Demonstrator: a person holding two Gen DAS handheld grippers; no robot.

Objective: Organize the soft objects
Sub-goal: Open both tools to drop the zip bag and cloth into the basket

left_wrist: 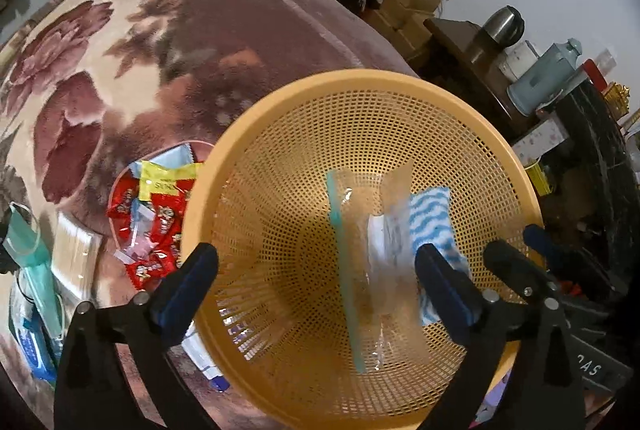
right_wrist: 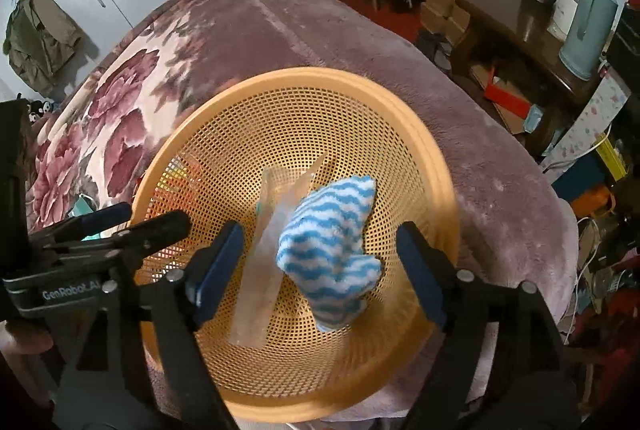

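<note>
An orange mesh basket (left_wrist: 256,158) (right_wrist: 224,102) stands on the flowered blanket. Inside lie a blue-and-white wavy cloth (left_wrist: 434,218) (right_wrist: 332,242) and a clear plastic bag with a teal strip (left_wrist: 360,250) (right_wrist: 264,262). My left gripper (left_wrist: 316,282) is open above the basket, with nothing between its fingers. My right gripper (right_wrist: 320,270) is open over the cloth and bag, not touching them that I can tell. The right gripper also shows at the right edge of the left wrist view (left_wrist: 532,262), and the left gripper at the left of the right wrist view (right_wrist: 132,222).
A pink dish of red and yellow snack packets (left_wrist: 156,214) sits left of the basket. A green face mask (left_wrist: 28,246), a pale packet (left_wrist: 74,258) and a blue wipes pack (left_wrist: 32,346) lie further left. A dark side table with kettle and thermos (right_wrist: 520,18) stands right of the bed.
</note>
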